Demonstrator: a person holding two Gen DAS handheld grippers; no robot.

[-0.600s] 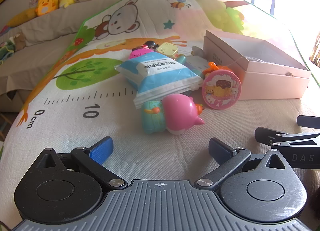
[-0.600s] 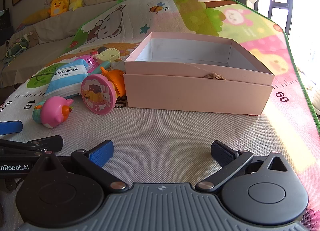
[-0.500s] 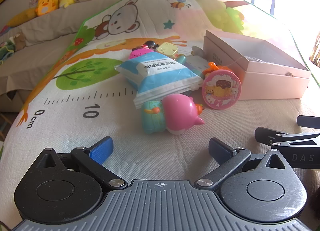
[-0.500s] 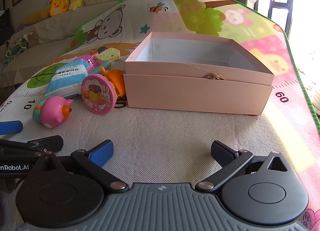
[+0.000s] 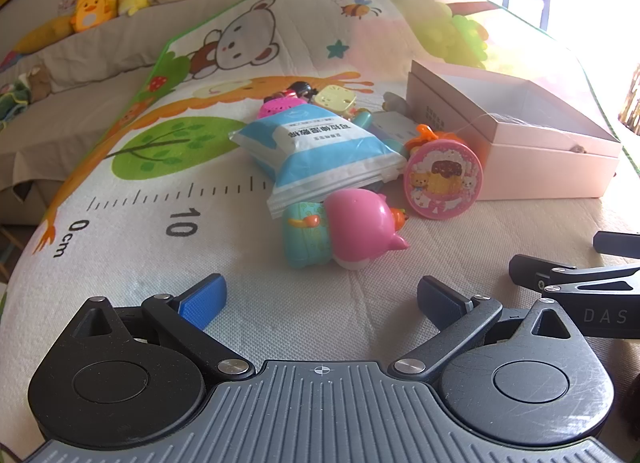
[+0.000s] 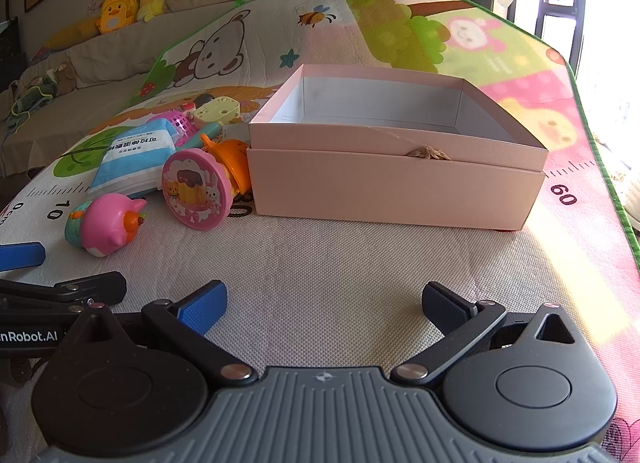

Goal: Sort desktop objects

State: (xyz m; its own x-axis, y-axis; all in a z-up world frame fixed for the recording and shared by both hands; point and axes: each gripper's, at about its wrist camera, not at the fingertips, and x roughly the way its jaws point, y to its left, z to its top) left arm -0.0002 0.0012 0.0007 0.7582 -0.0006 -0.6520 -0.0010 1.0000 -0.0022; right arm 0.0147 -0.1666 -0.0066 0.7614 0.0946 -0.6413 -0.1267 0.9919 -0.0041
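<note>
A heap of small objects lies on a printed play mat (image 5: 120, 247). Nearest me is a pink and teal pig toy (image 5: 344, 229) (image 6: 106, 225) on its side. Behind it are a blue and white packet (image 5: 320, 151) (image 6: 132, 159), a round pink tin with a cake picture (image 5: 442, 181) (image 6: 196, 193), an orange toy (image 6: 232, 161) and a yellow toy (image 5: 336, 99). An open pink box (image 6: 396, 183) (image 5: 520, 151) stands to the right of the heap. My left gripper (image 5: 320, 297) is open, short of the pig toy. My right gripper (image 6: 324, 305) is open in front of the box, holding nothing.
A sofa (image 6: 100, 59) with plush toys (image 5: 94, 11) and cushions runs along the back left. The mat's green edge (image 6: 600, 151) falls off at the right near a bright window. Bare mat (image 6: 340, 255) lies between the grippers and the box.
</note>
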